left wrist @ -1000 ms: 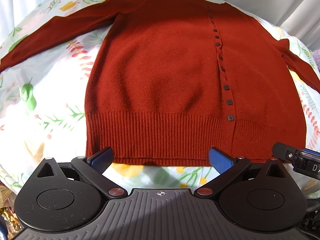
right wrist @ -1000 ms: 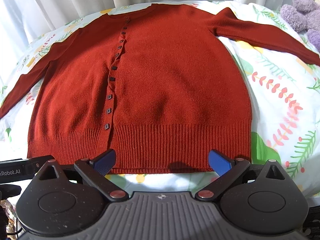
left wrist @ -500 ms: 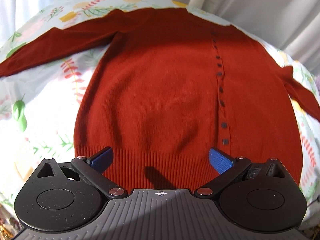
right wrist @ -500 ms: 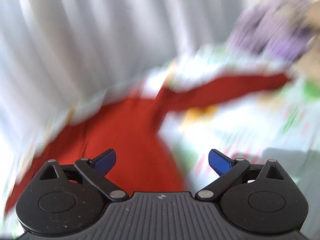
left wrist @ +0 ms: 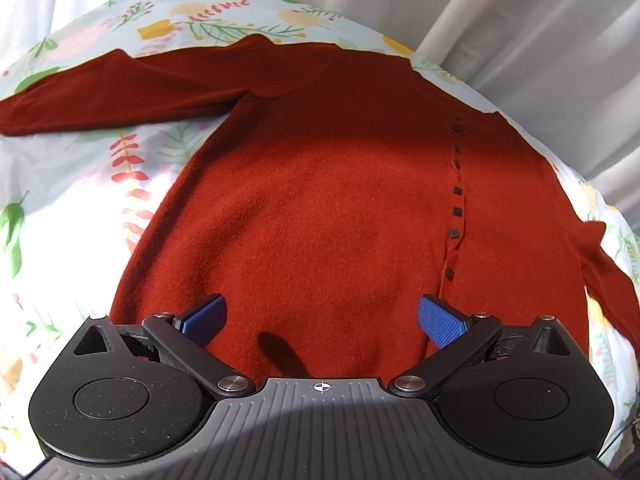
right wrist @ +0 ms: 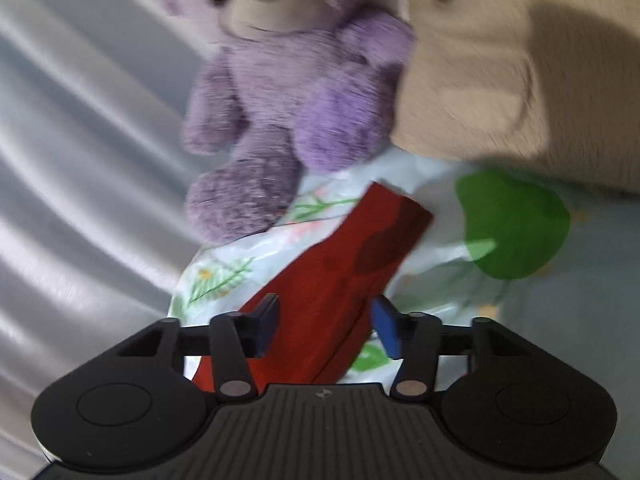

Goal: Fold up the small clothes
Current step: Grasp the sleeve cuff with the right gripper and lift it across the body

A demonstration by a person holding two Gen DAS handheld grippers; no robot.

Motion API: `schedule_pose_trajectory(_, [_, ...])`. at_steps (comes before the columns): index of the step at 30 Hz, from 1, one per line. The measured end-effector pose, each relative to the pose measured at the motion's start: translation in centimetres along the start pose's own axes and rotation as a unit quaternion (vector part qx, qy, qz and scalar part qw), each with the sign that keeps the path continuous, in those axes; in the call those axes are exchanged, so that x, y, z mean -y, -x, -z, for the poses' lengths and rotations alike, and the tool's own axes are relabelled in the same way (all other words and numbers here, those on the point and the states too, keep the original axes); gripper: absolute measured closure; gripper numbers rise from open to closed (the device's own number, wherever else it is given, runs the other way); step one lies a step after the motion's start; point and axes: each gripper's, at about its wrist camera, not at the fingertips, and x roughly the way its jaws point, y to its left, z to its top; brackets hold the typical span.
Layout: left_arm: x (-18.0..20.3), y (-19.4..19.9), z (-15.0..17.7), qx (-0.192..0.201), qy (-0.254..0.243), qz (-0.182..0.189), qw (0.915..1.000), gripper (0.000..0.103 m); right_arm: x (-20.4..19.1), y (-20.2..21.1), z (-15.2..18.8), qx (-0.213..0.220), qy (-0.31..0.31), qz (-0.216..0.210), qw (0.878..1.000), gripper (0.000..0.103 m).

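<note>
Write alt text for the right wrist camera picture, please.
The right gripper, jaws closing, straddles the cuff end of a rust-red cardigan sleeve on a floral bedsheet. Beyond sit a purple plush toy and a beige one, blurred.

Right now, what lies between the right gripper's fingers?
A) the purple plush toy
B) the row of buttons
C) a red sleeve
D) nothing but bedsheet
C: in the right wrist view the red sleeve runs up between the closing jaws of the right gripper, its cuff ending just short of the purple plush toy; the pads do not yet press on it.
</note>
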Motion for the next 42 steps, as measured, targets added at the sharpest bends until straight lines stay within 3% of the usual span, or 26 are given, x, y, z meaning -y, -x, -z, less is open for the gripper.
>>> schedule_pose_trajectory(2, [0.0,-0.3,-0.2,-0.002,0.006,0.002,1.0,0.0,1.0,-0.8,-0.2,0.006,-0.037,-0.006,0.999,0.062])
schedule_pose_trajectory(6, [-0.3,-0.8,-0.7,-0.008,0.019,0.008,0.9998,0.0,1.4,-1.5,-0.9,0.021,-0.064,-0.01,0.998,0.063])
schedule_pose_trajectory(7, [-0.4,-0.8,-0.9,-0.009,0.021,0.012,0.9997,0.0,1.3,-1.7,-0.9,0.025,-0.061,-0.008,0.998,0.07])
schedule_pose_trajectory(8, [-0.5,-0.8,-1.1,-0.008,0.021,0.016,0.9996,0.0,1.0,-1.7,-1.0,0.025,-0.051,0.001,0.998,0.091])
schedule_pose_trajectory(9, [-0.5,-0.8,-1.3,-0.006,0.021,0.022,0.9995,0.0,0.7,-2.1,-1.0,0.021,-0.036,0.017,0.999,0.098])
schedule_pose_trajectory(12, [-0.2,-0.6,-2.2,0.005,0.018,0.053,0.9984,0.0,-1.4,-1.7,-0.5,0.042,0.027,0.036,0.998,0.098])
schedule_pose_trajectory(14, [0.4,-0.8,-3.2,0.006,0.012,0.09,0.9959,0.0,-4.9,0.2,0.4,0.079,0.114,0.016,0.99,0.098])
schedule_pose_trajectory(16, [1.5,-0.9,-4.3,0.005,0.003,0.136,0.9908,0.0,-9.7,2.5,2.3,0.104,0.212,-0.044,0.971,0.098])
schedule_pose_trajectory(18, [2.7,-1.3,-5.5,0.008,-0.002,0.186,0.9825,0.0,-14.5,4.8,5.5,0.104,0.295,-0.127,0.941,0.098])
schedule_pose_trajectory(20, [4.0,-1.9,-6.4,0.01,-0.007,0.228,0.9736,0.0,-18.2,6.3,9.2,0.067,0.344,-0.222,0.91,0.098])
schedule_pose_trajectory(22, [5.7,-2.8,-7.3,0.007,-0.016,0.259,0.9657,0.0,-21.2,6.7,13.8,0.014,0.386,-0.276,0.88,0.098])
schedule_pose_trajectory(25, [7.8,-5.1,-8.1,-0.008,-0.022,0.282,0.9592,0.0,-23.2,5.6,21.3,-0.073,0.452,-0.304,0.836,0.097])
schedule_pose_trajectory(27, [8.7,-6.9,-8.3,-0.027,-0.024,0.285,0.9578,0.0,-23.2,4.0,25.2,-0.156,0.473,-0.293,0.816,0.097])
schedule_pose_trajectory(28, [9.2,-7.8,-8.3,-0.037,-0.025,0.285,0.9576,0.0,-22.9,3.2,26.4,-0.198,0.47,-0.282,0.813,0.097])
schedule_pose_trajectory(30, [9.6,-9.2,-8.2,-0.056,-0.028,0.285,0.9565,0.0,-21.5,3.3,26.7,-0.221,0.445,-0.28,0.822,0.091])
schedule_pose_trajectory(32, [9.6,-10.4,-8.0,-0.073,-0.02,0.289,0.9543,0.0,-20.0,4.3,25.4,-0.207,0.417,-0.28,0.84,0.072])
schedule_pose_trajectory(34, [9.4,-11.2,-7.8,-0.088,-0.005,0.297,0.9508,0.004,-18.6,5.1,23.7,-0.2,0.39,-0.28,0.854,0.063])
schedule_pose_trajectory(35, [9.5,-11.5,-7.8,-0.094,0.001,0.302,0.9488,0.011,-18.0,5.3,22.9,-0.201,0.381,-0.28,0.858,0.063])
schedule_pose_trajectory(37, [9.8,-12.0,-7.7,-0.102,0.002,0.311,0.9449,0.013,-16.7,6.1,21.8,-0.204,0.359,-0.271,0.869,0.063])
schedule_pose_trajectory(40, [10.7,-12.6,-7.7,-0.108,-0.009,0.303,0.9469,0.013,-14.6,6.7,20.6,-0.227,0.297,-0.271,0.887,0.063])
schedule_pose_trajectory(42, [10.9,-13.5,-7.6,-0.124,-0.006,0.297,0.9468,0.019,-13.7,6.8,20.2,-0.235,0.26,-0.269,0.897,0.063])
